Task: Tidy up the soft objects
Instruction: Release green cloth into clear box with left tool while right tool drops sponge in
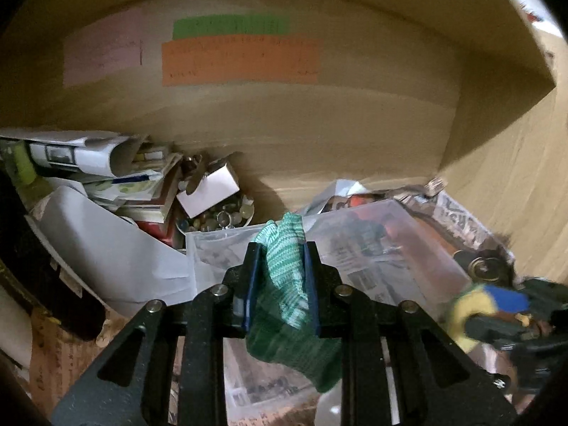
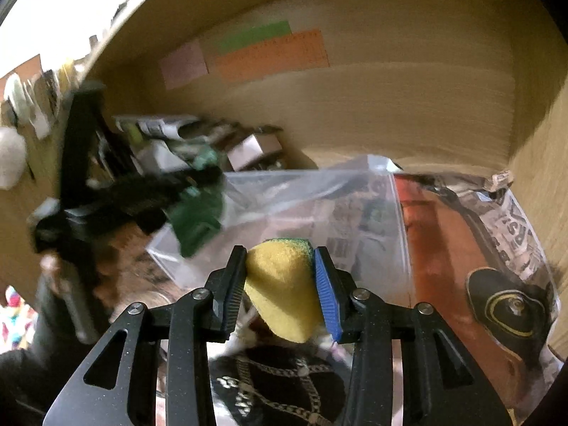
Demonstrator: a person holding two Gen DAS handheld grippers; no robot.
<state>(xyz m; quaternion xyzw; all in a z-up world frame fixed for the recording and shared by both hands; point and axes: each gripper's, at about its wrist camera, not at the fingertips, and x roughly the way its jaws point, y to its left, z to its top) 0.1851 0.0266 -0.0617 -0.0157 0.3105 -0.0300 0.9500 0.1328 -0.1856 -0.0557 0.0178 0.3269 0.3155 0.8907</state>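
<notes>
My left gripper [image 1: 280, 280] is clamped on the green knit cloth [image 1: 287, 266], my right gripper [image 2: 280, 284] on the yellow sponge [image 2: 280, 284]; the clear bag [image 2: 319, 206] lies just ahead, nearer my right

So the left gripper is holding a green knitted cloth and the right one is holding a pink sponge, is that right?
Not quite. The left gripper does hold the green knitted cloth, but the sponge in the right gripper is yellow with a green top, as the right wrist view shows.
</notes>
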